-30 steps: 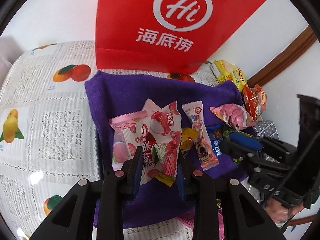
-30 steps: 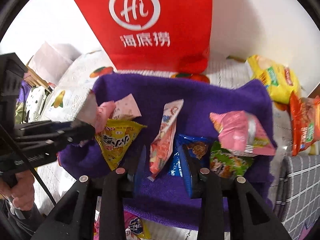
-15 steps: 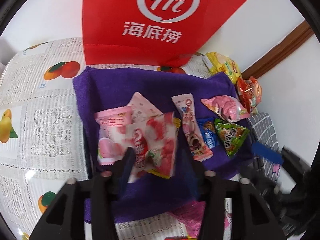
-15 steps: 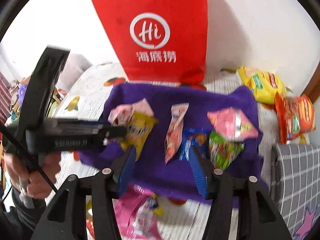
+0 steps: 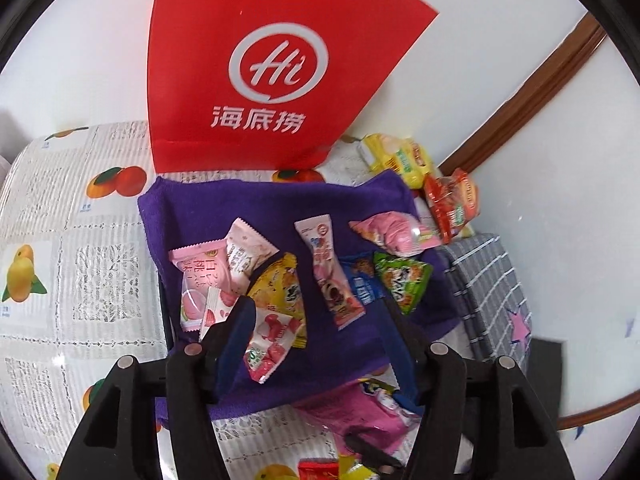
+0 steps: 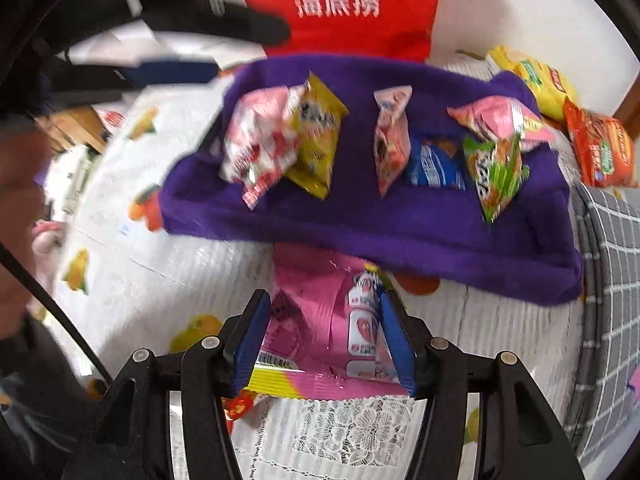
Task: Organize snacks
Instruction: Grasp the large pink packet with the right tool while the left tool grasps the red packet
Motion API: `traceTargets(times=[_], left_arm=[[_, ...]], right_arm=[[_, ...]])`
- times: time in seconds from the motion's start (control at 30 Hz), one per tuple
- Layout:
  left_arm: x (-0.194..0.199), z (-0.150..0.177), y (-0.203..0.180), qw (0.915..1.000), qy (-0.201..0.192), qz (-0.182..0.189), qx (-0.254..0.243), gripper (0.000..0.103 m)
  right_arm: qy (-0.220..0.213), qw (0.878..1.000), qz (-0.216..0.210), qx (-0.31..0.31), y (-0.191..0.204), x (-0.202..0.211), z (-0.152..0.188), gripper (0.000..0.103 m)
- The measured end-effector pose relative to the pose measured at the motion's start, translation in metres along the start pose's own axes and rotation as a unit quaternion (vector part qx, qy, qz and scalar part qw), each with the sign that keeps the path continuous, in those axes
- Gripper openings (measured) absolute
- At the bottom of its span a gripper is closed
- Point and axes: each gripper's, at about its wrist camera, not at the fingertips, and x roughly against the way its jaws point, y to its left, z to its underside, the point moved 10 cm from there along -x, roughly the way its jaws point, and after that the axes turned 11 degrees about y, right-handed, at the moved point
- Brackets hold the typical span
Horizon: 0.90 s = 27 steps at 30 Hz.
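Several small snack packets lie on a purple towel (image 5: 224,208): a red-and-white strawberry packet (image 5: 268,340), a yellow packet (image 5: 280,284), a long pink bar (image 5: 328,272), blue (image 5: 362,284) and green (image 5: 402,280) packets. My left gripper (image 5: 318,316) hovers above the towel with its jaws opening. The strawberry packet lies loose beside its left finger, not pinched. My right gripper (image 6: 324,312) points down at a large pink bag (image 6: 316,320) on the tablecloth in front of the towel. Its jaws are opening, and the bag lies between the pads without being pressed.
A red paper bag (image 5: 260,60) stands against the wall behind the towel. A yellow bag (image 5: 400,160) and an orange bag (image 5: 452,204) lie at the right past the towel, beside a grey checked cushion (image 5: 488,280). Small red and yellow wrappers (image 6: 240,404) lie near the pink bag.
The left gripper opened, left the strawberry packet on the towel and rose. The right gripper opened and drew back from the long pink bar to above the pink bag in front.
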Motion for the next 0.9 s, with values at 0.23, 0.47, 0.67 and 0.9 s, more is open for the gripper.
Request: traceTargets(times=[0.23,0.47,0.67,0.9], left_arm=[[0.014,0.004,-0.018,0.9996,-0.011,0.017,-0.019,0.06],[0.028,0.009,-0.03,0.9988,-0.028,0.003,-0.039,0.06],[0.03,0.027,-0.029,0.9988,-0.028,-0.008,-0.039,0.06],[0.005,0.076,-0.018,0.9983,0.012,-0.04,-0.041,0.061]], right_arm=[[0.004,0.999,0.036,-0.002,0.003,-0.01,0.012,0.066],[-0.013,0.999,0.022,-0.021,0.001,-0.018,0.025,0.064],[-0.041,0.997,0.004,-0.072,-0.029,-0.003,0.058,0.052],[-0.073,0.988,-0.011,-0.132,-0.071,0.019,0.1,0.052]])
